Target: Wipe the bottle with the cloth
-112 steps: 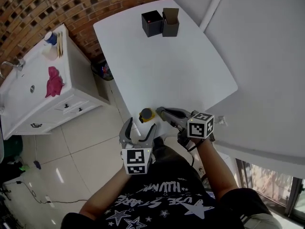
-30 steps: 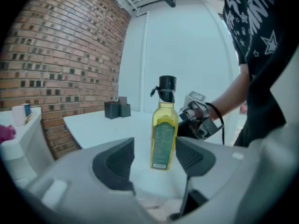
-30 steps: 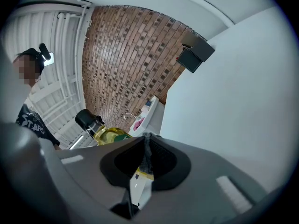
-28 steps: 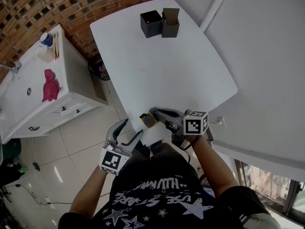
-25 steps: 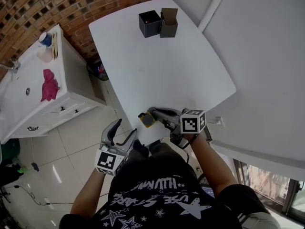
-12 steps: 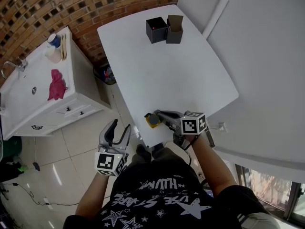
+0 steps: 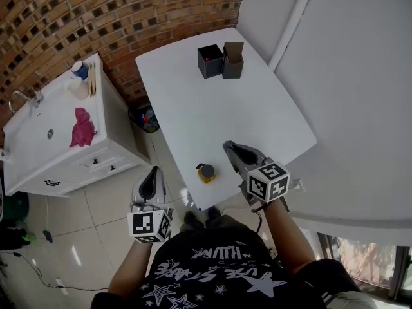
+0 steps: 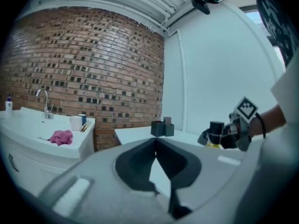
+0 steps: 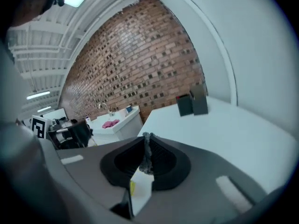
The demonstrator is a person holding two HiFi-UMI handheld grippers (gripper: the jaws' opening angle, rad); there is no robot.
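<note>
A small yellow bottle (image 7: 206, 172) with a black cap stands alone on the white table (image 7: 212, 108), close to its near edge. My right gripper (image 7: 229, 149) hovers just right of the bottle, apart from it. Its jaws are shut on a thin grey cloth (image 9: 146, 154), which shows as a fuzzy strip between the pads. My left gripper (image 7: 153, 172) hangs over the floor left of the table, shut with nothing between its jaws (image 8: 155, 142). In the left gripper view the bottle (image 8: 215, 134) stands in front of the right gripper.
A black box (image 7: 210, 60) and a brown box (image 7: 233, 59) stand at the table's far end. A white sink cabinet (image 7: 58, 147) to the left carries a pink rag (image 7: 82, 126), a cup and a tap. Tiled floor lies between cabinet and table.
My left gripper's jaws have closed from open, with nothing in them. The right gripper has drawn back to the right, off the bottle, which now stands free.
</note>
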